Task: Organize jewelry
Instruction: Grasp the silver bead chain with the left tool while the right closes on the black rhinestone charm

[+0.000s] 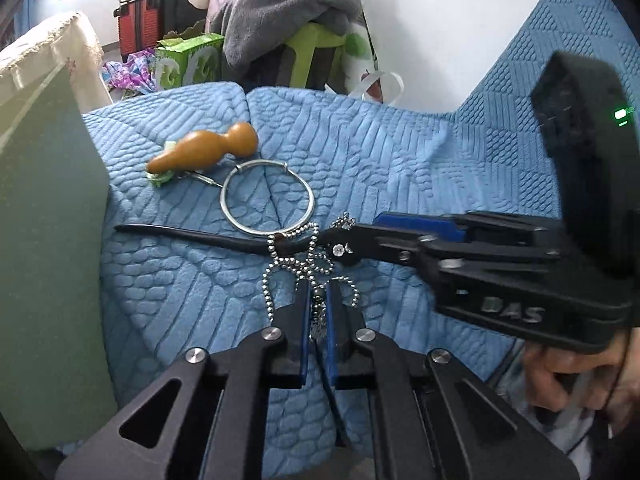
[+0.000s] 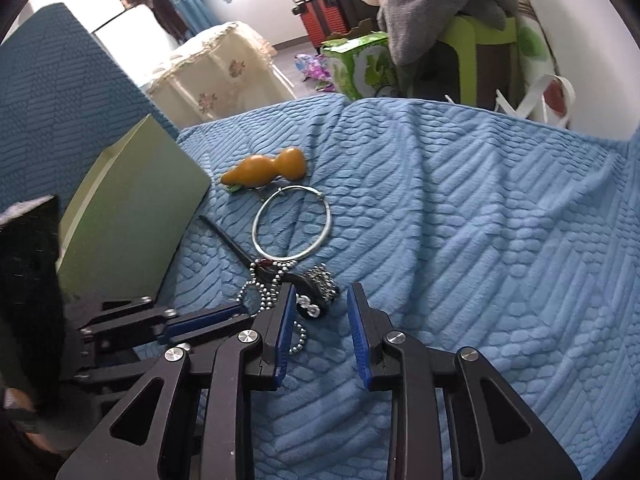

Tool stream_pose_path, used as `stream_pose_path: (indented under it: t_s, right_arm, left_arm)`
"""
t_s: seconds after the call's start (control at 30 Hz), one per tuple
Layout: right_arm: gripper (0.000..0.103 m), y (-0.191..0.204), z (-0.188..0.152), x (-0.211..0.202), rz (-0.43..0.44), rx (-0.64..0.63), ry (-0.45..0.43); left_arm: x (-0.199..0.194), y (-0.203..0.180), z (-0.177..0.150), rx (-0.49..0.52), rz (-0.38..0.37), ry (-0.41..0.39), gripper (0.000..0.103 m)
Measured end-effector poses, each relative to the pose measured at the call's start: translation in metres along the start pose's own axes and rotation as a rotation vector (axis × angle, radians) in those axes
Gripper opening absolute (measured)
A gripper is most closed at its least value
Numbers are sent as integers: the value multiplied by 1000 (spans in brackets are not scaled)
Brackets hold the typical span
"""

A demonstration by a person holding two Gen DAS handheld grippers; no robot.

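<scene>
Sorting a small pile of jewelry on a blue quilted bedspread (image 2: 460, 240), the left gripper (image 1: 318, 300) is nearly closed around a dark beaded tassel pendant (image 1: 319, 312) at centre frame, tangled with a silver ball-bead chain (image 1: 296, 264). The right gripper (image 2: 320, 300) hangs open over the flowered head of a black hair stick (image 2: 316, 286). Beyond lie a silver bangle (image 2: 292, 224) and a brown wooden gourd charm (image 2: 266, 170); the next move likely calls for separating chain from stick.

R gripper (image 2: 320, 292) jaws apart, over bead chain (image 2: 264, 284)
</scene>
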State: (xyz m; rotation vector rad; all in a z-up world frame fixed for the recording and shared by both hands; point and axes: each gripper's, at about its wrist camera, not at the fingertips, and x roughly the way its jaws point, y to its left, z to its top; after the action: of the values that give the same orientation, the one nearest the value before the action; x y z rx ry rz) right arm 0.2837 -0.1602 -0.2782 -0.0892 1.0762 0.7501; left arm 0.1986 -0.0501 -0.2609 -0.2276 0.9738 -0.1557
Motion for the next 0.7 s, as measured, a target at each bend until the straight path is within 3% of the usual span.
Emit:
stream_pose_path:
  t_s: [0.23, 0.47, 0.7]
  right_arm:
    - [30, 6, 1, 14, -31, -40, 31]
    - [28, 19, 0, 21, -54, -119, 31]
    - [25, 12, -1, 15, -115, -84, 6]
  left_arm:
    - [-23, 16, -2, -60, 9, -27, 6]
    - [-28, 25, -2, -97, 8, -35, 7]
    - [-34, 27, 0, -111, 10, -54, 7]
